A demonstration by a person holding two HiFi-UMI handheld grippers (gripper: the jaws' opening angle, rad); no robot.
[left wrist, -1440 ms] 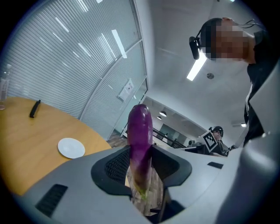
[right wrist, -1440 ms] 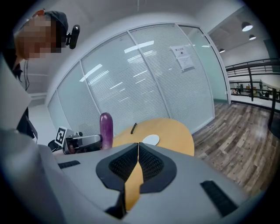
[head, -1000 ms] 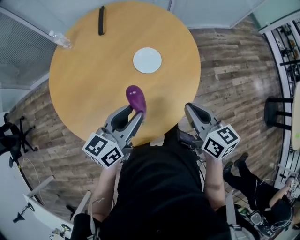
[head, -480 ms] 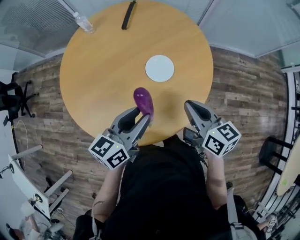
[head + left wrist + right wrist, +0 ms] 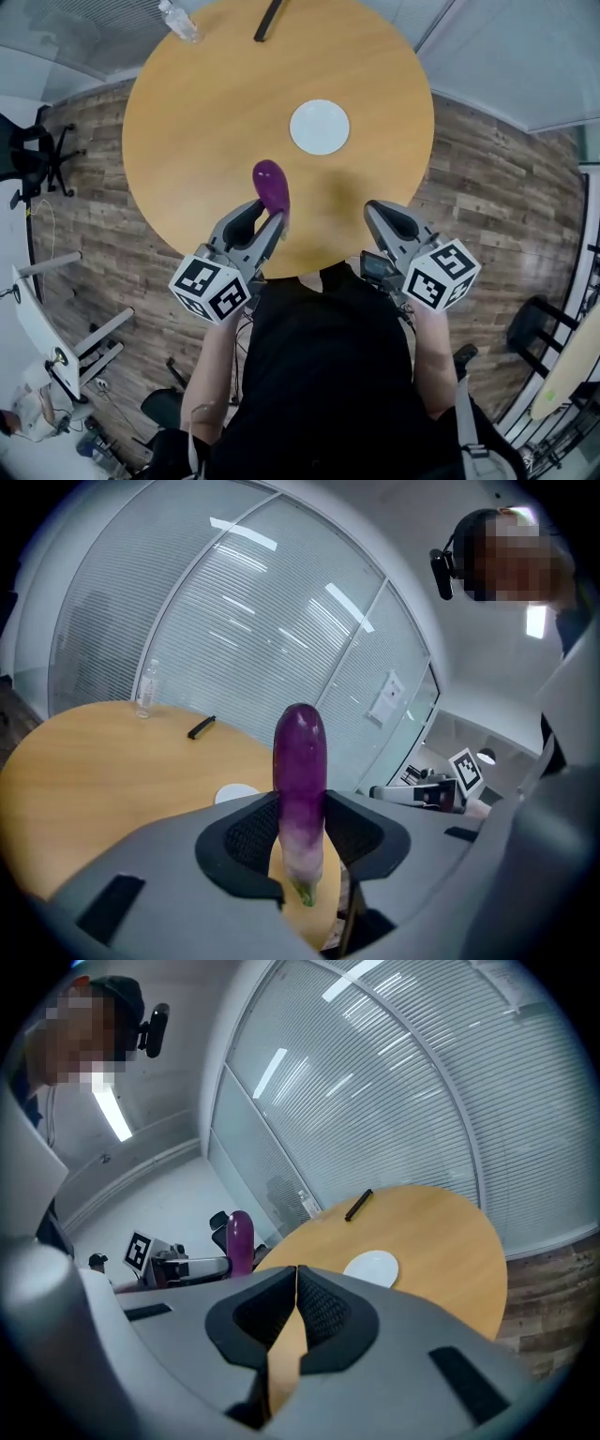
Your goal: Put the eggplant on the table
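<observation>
A purple eggplant [image 5: 272, 187] stands upright between the jaws of my left gripper [image 5: 259, 222], which is shut on its pale stem end [image 5: 302, 841]. In the left gripper view the eggplant [image 5: 300, 771] rises above the pads. It hangs over the near edge of the round wooden table [image 5: 206, 112]. My right gripper [image 5: 386, 221] is shut with nothing in it, just off the table's near right edge; its pads [image 5: 323, 1312] meet in the right gripper view, where the eggplant [image 5: 241, 1238] shows at left.
A white plate [image 5: 320, 127] lies on the table beyond the grippers. A black bar [image 5: 269, 20] and a clear bottle [image 5: 179, 21] sit at the far edge. Glass walls with blinds ring the room. Wood floor surrounds the table.
The head view has shifted, so the table sits differently in frame. The left gripper still holds the eggplant upright over the table's near edge; the right gripper stays shut.
</observation>
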